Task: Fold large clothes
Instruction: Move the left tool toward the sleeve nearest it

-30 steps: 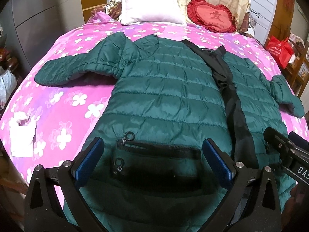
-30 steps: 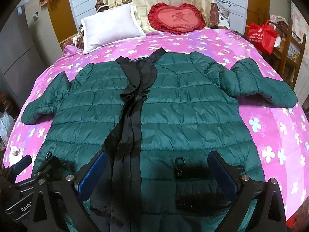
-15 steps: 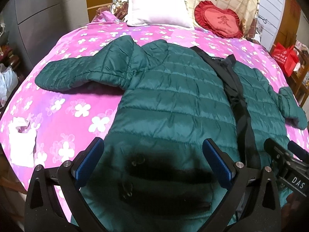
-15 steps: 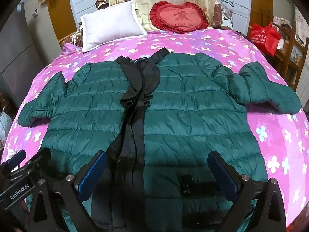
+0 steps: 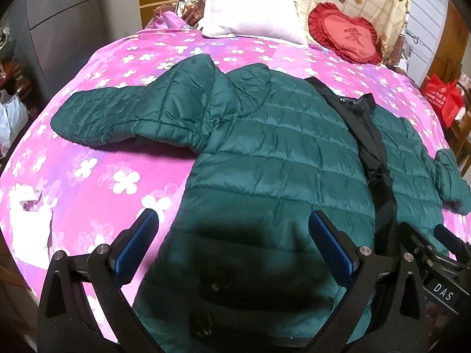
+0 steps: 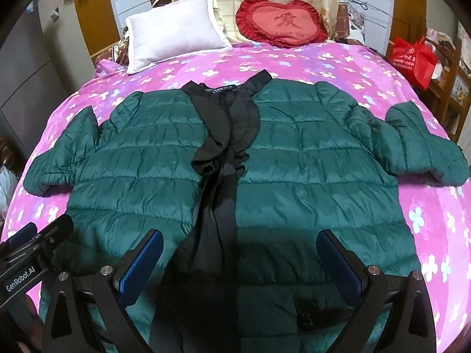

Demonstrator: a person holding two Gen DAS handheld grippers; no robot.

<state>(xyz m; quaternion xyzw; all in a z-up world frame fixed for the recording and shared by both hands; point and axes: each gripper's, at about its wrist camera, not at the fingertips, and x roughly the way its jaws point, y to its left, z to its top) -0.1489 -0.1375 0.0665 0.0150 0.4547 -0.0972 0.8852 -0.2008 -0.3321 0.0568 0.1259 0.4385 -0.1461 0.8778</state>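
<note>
A dark green quilted jacket [image 5: 279, 158] [image 6: 309, 158] lies front up on the bed, unzipped, its black lining [image 6: 226, 153] showing down the middle. Both sleeves are spread out to the sides, the left sleeve [image 5: 123, 117] and the right sleeve [image 6: 424, 147]. My left gripper [image 5: 232, 241] hovers open over the jacket's lower left panel, holding nothing. My right gripper [image 6: 240, 261] hovers open over the lower front near the black opening, also holding nothing. Each gripper shows at the edge of the other's view.
The bed has a pink flowered cover [image 5: 97, 173]. A white pillow [image 6: 173, 41] and a red heart cushion [image 6: 282, 23] lie at the head. A white cloth [image 5: 29, 229] sits at the bed's left edge. A red bag [image 6: 412, 58] stands right of the bed.
Both grippers have pulled back and risen from the jacket's hem; the pocket zippers have slipped lower in both views and more of the bed's head shows. Both grippers stayed open.
</note>
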